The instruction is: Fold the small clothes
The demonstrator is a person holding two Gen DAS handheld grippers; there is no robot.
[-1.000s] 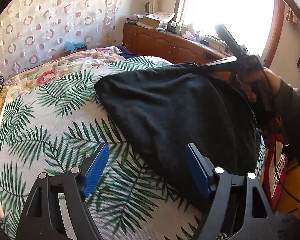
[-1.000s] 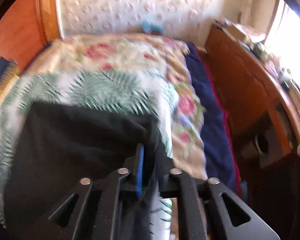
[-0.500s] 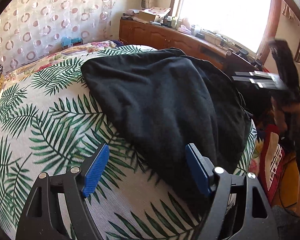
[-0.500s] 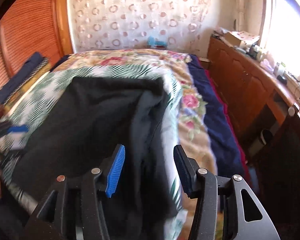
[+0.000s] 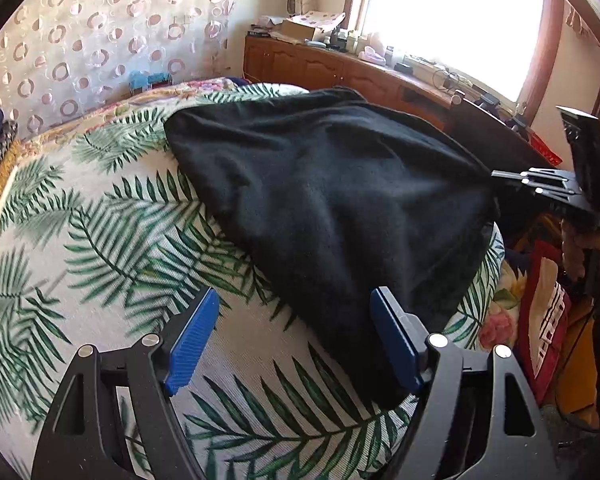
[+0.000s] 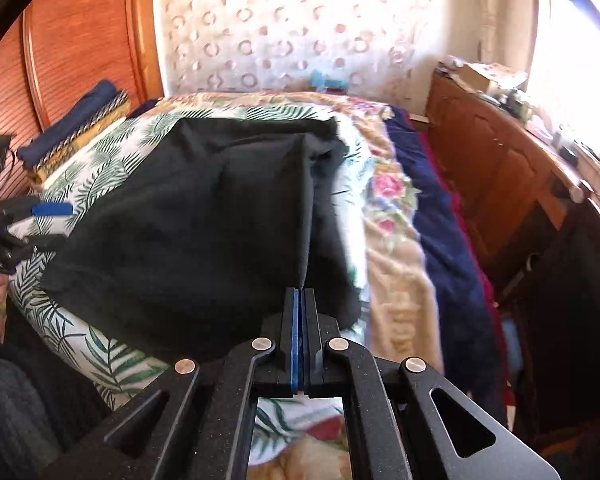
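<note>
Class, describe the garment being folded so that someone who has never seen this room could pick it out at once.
Start at the bed with the palm-leaf sheet. Spread over its near half lies the black garment, one edge pinched in the right gripper. It is the only plain black cloth; the folded navy and yellow pile sits apart by the headboard.

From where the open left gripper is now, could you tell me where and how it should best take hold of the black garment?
Take the black garment at its near corner, by the left gripper's right finger, coming in low from the front. That edge lies flat on the palm-leaf bedspread, and the right gripper is shut on the opposite near corner.
</note>
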